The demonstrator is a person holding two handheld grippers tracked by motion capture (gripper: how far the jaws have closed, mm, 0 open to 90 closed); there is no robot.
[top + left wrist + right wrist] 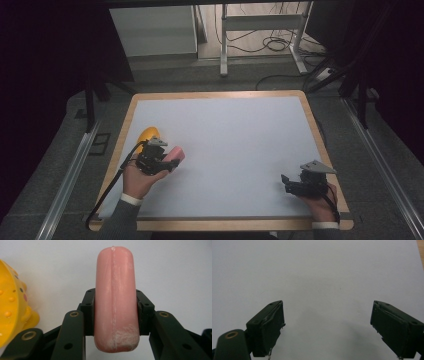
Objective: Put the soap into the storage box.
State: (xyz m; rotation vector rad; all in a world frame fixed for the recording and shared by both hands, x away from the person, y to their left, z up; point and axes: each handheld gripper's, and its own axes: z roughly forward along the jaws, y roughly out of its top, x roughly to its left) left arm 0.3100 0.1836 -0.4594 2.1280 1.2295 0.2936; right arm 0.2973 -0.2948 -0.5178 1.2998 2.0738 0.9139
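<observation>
A pink sausage-shaped toy (115,297) stands between the black jaws of my left gripper (115,312), and the pads press on both its sides. In the high view that gripper (170,161) sits at the left of the white table sheet with the pink toy (176,154) sticking out to the right. A yellow toy (148,134) with small dots lies just behind it, also at the left edge of the left gripper view as the yellow toy (12,315). My right gripper (327,327) hovers over bare white sheet with its jaws wide apart; it is at the front right (287,183).
The white sheet (235,145) covers a wood-edged table (309,107). Beyond the far edge stand a desk frame (260,30) and loose cables on the floor. Metal rails run along both sides.
</observation>
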